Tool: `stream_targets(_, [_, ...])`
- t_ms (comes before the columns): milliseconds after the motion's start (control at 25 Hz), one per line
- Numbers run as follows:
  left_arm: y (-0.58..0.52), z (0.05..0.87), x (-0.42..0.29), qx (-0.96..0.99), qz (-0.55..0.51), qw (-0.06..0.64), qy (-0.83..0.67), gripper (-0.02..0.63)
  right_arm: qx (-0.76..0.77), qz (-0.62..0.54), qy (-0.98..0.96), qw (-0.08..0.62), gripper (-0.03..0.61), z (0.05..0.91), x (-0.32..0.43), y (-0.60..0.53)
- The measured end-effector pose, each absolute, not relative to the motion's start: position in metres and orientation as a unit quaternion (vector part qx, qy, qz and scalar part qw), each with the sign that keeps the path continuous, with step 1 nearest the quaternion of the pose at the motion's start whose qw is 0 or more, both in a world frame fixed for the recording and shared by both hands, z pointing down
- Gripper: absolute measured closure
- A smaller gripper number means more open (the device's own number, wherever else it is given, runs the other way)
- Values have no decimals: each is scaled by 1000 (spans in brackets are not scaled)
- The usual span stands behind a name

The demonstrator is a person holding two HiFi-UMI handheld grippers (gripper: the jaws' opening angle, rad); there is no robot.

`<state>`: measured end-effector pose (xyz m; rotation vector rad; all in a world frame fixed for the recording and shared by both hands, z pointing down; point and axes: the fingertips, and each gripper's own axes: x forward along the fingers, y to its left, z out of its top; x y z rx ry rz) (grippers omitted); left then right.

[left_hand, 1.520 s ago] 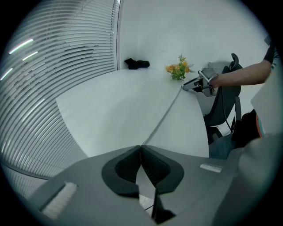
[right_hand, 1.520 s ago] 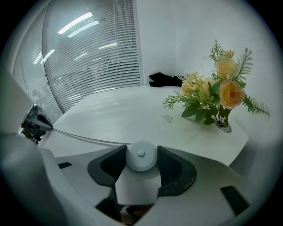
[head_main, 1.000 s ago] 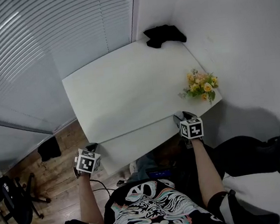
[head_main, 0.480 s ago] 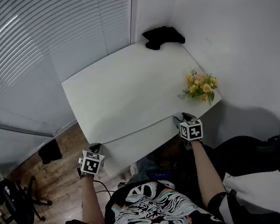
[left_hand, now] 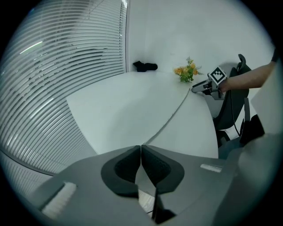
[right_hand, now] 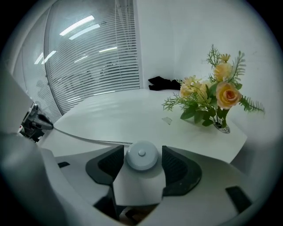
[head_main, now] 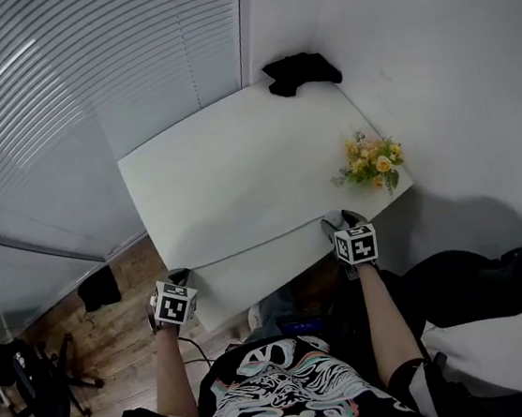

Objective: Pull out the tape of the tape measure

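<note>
A thin tape (head_main: 256, 245) lies stretched across the near part of the white table (head_main: 237, 168), from one gripper to the other. My left gripper (head_main: 177, 279) at the table's near left corner is shut on the tape's end; its pads (left_hand: 152, 165) meet where the tape (left_hand: 170, 117) begins. My right gripper (head_main: 336, 223) is at the near right edge. The white round-topped tape measure case (right_hand: 141, 155) sits between its jaws. These jaws have just been opening, and narrow gaps show on both sides of the case.
A small vase of yellow flowers (head_main: 373, 163) stands at the table's right edge, close to my right gripper. A black cloth (head_main: 296, 71) lies at the far corner. Window blinds run along the left. A black chair (head_main: 482, 279) stands at the right and an office chair (head_main: 26, 373) at the lower left.
Both hands stay at the table's near edge with the tape stretched between them. The left gripper has drifted slightly to the right in the head view.
</note>
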<state>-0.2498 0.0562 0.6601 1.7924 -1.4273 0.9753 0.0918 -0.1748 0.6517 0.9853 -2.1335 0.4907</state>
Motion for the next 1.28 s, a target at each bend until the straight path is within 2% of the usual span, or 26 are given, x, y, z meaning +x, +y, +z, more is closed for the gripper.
stream_targets(80, [54,661,-251,679,375,307,-552,597,388,186,-829,358,319,648,93,-175])
stream_targets(160, [52,661,-255,675,371,294,-566,560,394,183,-830,351,324,642,94,-175])
stream_targets(240, [53,658,-260,667,361,294,-582,475,397,180,-833,342,329,636,94,-172])
stream_targets(480, [38,630,-265,659,283,277,-639,449,408,156,-840,323,360,615,95,-159])
stream_targets(640, [22,604,-258,671,212,268,-658,446,422,145,-843,301,425,595,93,-148])
stream_targets(760, [14,585,-247,689,153,273,-654,451,421,142,-855,269,518,574,89,-136])
stream_targets(840, [10,570,-238,704,108,274,-646,482,415,159,-864,238,572,561,84,-127])
stream_targets(1080, [2,526,-217,735,47,237,-633,505,400,213,-876,166,575,530,73,-106])
stream_targets(1280, [-3,481,-207,750,9,193,-633,514,424,142,-882,148,575,489,70,-97])
